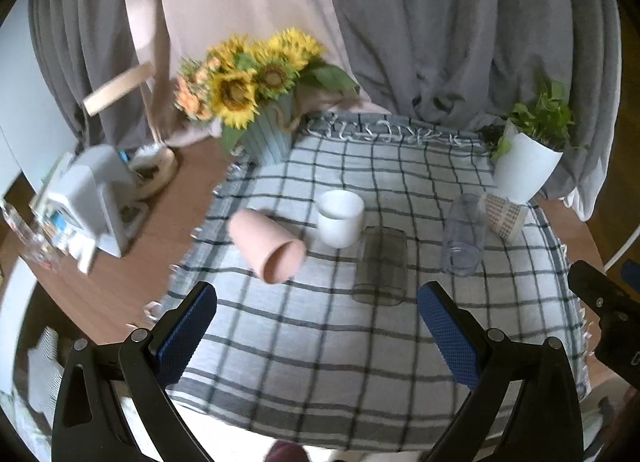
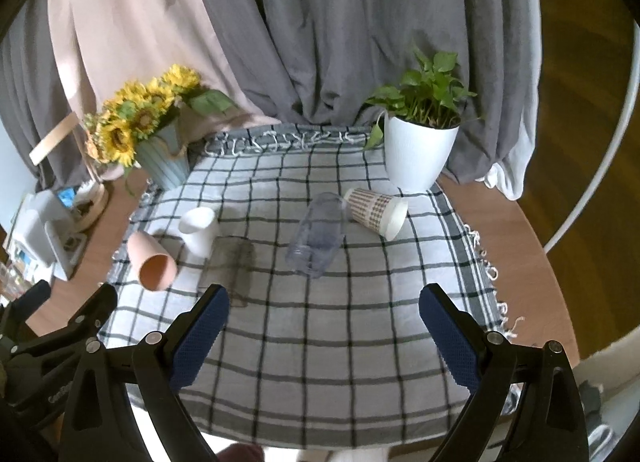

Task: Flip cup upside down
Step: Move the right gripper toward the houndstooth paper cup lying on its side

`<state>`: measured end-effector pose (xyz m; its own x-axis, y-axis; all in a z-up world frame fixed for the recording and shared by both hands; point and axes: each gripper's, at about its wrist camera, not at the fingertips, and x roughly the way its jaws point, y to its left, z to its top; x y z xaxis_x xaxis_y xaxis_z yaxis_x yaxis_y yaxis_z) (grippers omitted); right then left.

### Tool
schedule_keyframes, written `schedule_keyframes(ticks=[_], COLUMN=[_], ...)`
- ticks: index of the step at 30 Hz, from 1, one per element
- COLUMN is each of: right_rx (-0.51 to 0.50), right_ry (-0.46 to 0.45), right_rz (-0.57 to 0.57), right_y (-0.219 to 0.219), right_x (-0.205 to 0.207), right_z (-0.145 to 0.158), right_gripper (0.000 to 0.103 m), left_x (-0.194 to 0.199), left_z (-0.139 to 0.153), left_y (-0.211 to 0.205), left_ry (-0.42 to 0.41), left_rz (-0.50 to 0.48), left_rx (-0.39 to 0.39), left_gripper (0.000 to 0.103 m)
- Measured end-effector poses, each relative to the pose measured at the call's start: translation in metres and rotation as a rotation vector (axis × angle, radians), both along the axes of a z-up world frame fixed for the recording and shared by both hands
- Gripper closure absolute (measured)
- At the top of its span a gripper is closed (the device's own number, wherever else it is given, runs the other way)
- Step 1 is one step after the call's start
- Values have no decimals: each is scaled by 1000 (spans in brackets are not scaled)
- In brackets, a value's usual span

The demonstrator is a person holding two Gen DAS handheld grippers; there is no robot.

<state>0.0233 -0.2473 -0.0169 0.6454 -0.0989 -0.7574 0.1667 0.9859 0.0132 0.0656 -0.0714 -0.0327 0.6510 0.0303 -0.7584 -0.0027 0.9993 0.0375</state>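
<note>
Presently hovering with left claw (image 1: 316, 316) and right claw (image 2: 324, 318) both spread wide, gripping nothing, seemingly above the checked cloth (image 2: 320, 342), pink cup (image 1: 268, 244) lying sideways.

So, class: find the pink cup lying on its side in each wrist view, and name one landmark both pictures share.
Left wrist view: the pink cup lies left of centre, on the checked cloth, just left of the white cup.
Right wrist view: the pink cup lies far left, at the cloth's edge, above the left gripper.
Shared landmark: the sunflower pot behind it.
</note>
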Motion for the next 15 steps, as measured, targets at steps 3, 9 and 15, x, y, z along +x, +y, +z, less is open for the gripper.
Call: schedule_keyframes(ticks=[3,9,15], right_rx=[-4,-44,-56], right_ry=[40,115,222], right_rz=[9,13,74], right_y=[-16,-35,-46], right_x=[18,54,95], right_z=[-2,-12,-31], right_gripper=[7,7,7], left_x=[18,49,79], left_z=[-9,-19,-28], left_y=[-13,-33,-59], left_ry=[33,66,83], left_rz=[11,42,33], left_rx=[-18,-9,40], left_gripper=[0,0,0])
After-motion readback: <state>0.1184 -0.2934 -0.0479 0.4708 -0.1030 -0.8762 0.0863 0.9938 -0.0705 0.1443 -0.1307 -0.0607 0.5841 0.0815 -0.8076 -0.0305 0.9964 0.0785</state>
